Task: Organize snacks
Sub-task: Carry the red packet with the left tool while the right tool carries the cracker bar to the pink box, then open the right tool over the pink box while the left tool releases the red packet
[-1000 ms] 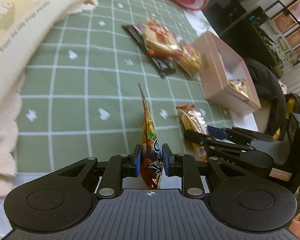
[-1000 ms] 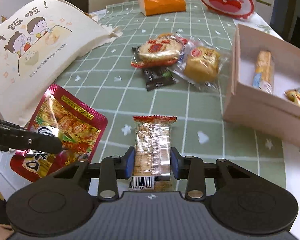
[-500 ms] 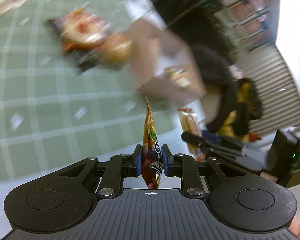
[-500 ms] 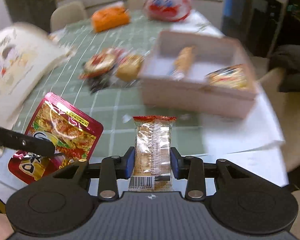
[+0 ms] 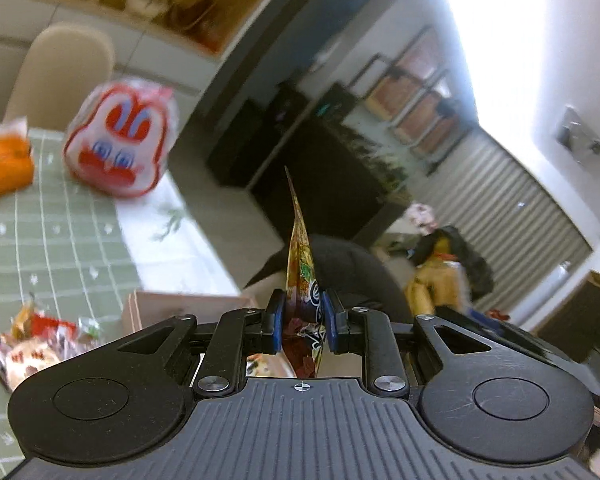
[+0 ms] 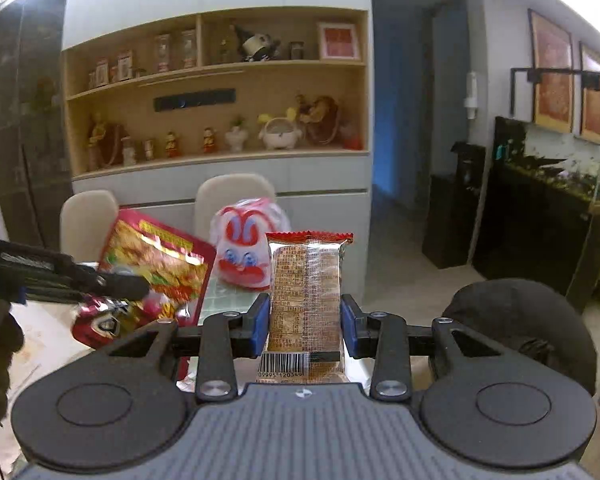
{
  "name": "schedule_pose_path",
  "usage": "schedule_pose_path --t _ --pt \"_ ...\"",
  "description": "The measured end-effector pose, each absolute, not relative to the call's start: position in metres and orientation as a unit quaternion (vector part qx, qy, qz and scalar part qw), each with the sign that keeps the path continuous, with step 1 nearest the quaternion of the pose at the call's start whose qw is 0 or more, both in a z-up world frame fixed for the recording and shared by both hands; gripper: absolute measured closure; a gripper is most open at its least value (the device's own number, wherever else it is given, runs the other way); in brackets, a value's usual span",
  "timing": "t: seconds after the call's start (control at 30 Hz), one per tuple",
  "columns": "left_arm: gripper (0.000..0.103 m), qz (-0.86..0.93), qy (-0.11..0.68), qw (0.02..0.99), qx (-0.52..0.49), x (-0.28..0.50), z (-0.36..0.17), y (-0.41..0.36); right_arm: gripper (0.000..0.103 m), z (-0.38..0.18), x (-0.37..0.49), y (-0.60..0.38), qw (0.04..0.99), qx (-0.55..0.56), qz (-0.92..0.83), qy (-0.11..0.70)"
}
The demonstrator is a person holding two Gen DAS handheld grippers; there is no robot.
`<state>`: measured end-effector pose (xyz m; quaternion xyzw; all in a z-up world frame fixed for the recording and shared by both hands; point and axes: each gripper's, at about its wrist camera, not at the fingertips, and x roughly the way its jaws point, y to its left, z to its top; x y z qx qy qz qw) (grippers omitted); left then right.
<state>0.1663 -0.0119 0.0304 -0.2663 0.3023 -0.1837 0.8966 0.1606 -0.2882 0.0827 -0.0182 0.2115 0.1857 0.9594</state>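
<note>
Glossy red foil snack pouch at left, shiny clear plastic-wrapped biscuit bar at centre, matt black ribbed plastic gripper body below, pale wood shelving above

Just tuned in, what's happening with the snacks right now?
A person holds a gripper in each hand, each shut on a snack and held above the table. The left gripper pinches a red pouch by its lower end. The right gripper clamps a clear biscuit pack, barcode end nearest the camera. The pink box sits just ahead of the left gripper; more snacks lie on the green cloth.
</note>
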Motion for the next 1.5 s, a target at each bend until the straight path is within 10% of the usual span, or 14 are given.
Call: schedule_pose_path --t 0.57,1.5 --pt "0.077 -0.037 0.439 0.88 -0.176 0.261 -0.102 -0.057 0.067 -0.01 0.219 -0.318 0.922 -0.033 0.217 0.319" --pt "0.077 0.125 0.434 0.831 -0.325 0.083 -0.114 0.053 0.054 -0.073 0.278 -0.166 0.862 -0.032 0.316 0.396"
